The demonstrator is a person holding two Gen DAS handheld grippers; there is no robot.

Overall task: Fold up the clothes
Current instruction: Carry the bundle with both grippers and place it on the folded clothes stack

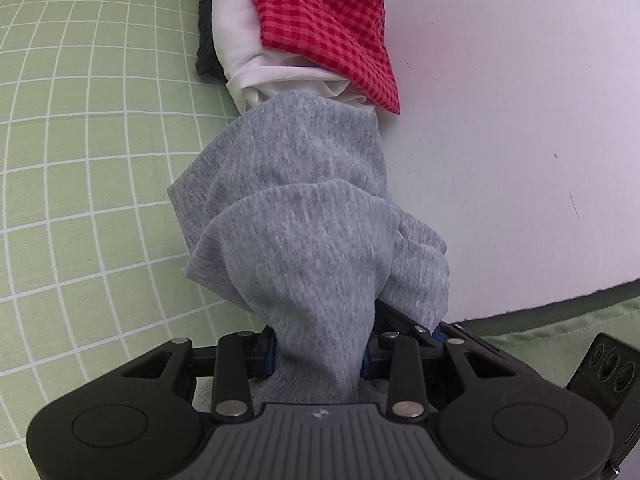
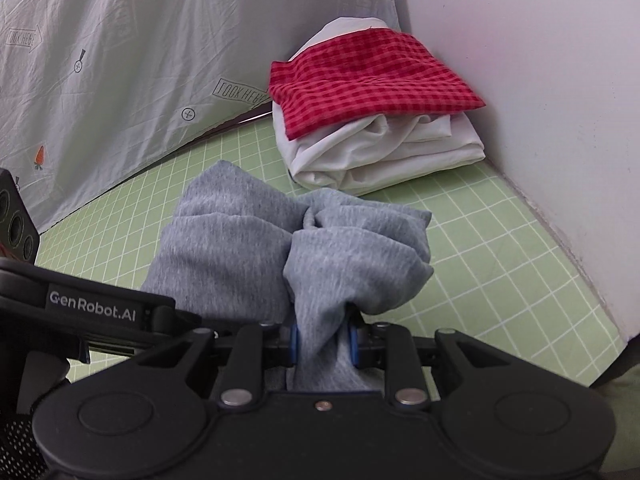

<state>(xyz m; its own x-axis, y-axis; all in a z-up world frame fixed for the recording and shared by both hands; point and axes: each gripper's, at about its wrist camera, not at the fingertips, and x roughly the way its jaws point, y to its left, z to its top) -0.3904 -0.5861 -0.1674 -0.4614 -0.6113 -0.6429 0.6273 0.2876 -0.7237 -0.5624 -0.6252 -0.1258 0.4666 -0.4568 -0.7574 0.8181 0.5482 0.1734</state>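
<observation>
Beside wall (image 2: 540, 80): folded stack (image 2: 380, 120), grey garment (image 2: 248, 240) bunched between both grippers' jaws.

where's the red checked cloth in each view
Left wrist: red checked cloth at top centre, on the white folded cloth.
Right wrist: red checked cloth upper right of centre, topping the same pile.
Shared landmark: the white wall beside the pile.

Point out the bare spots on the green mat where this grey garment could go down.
Bare green mat lies between the grey garment and the wall, and left toward the carrot-print sheet. The far corner is crowded by the folded stack.
</observation>
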